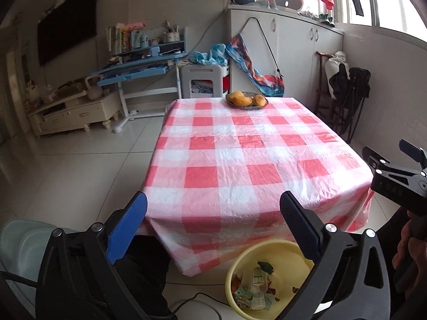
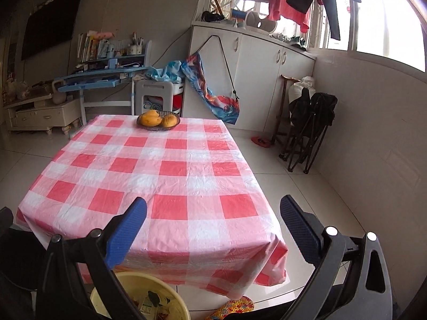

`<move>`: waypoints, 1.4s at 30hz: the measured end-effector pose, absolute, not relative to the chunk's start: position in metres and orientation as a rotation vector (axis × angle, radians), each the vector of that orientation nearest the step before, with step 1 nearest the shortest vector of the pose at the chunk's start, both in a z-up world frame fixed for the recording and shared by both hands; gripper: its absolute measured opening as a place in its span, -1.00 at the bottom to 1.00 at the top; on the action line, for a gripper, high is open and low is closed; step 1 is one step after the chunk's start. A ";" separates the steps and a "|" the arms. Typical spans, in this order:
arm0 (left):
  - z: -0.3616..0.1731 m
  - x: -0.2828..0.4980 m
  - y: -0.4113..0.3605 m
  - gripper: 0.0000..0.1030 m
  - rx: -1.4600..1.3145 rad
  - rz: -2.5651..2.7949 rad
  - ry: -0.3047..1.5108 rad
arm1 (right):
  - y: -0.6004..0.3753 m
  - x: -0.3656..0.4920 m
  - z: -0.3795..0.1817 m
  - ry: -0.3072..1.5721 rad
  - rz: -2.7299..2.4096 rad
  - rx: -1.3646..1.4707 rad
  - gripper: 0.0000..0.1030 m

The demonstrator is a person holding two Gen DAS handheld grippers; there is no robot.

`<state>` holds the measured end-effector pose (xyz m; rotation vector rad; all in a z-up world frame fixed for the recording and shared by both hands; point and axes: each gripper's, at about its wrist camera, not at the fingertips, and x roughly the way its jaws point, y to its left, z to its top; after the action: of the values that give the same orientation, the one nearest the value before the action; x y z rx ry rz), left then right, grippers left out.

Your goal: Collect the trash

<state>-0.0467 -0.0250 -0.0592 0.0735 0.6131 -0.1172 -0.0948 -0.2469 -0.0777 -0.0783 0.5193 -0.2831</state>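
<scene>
A yellow plastic bin stands on the floor at the table's near edge and holds wrappers, paper scraps and a small bottle. It also shows at the bottom of the right wrist view. My left gripper is open and empty, held above the bin and the table's near edge. My right gripper is open and empty over the table's near right corner; it also shows at the right of the left wrist view. I see no loose trash on the red-and-white checked tablecloth.
A dark bowl of mangoes sits at the table's far edge. Beyond stand a blue desk, a white stool and white cabinets. A folded black chair leans against the right wall. White tiled floor surrounds the table.
</scene>
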 end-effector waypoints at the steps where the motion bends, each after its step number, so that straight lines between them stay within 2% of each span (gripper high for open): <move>1: -0.060 -0.047 -0.024 0.87 0.079 -0.103 0.603 | -0.245 -0.096 -0.078 0.515 -0.275 -0.079 0.86; 4: -0.072 -0.046 -0.024 0.87 0.124 -0.052 0.589 | -0.241 -0.093 -0.082 0.519 -0.272 -0.105 0.86; 7: -0.089 -0.039 -0.022 0.87 0.139 -0.027 0.651 | -0.239 -0.088 -0.089 0.539 -0.264 -0.114 0.86; 14: -0.100 -0.038 -0.024 0.87 0.142 -0.033 0.662 | -0.232 -0.088 -0.092 0.544 -0.247 -0.136 0.86; 42: -0.094 -0.041 -0.026 0.87 0.104 -0.065 0.621 | -0.226 -0.085 -0.098 0.572 -0.233 -0.162 0.86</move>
<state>-0.0410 -0.0263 -0.0938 0.1037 0.6208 -0.0646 -0.0853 -0.2263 -0.0983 -0.1616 0.5724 -0.2332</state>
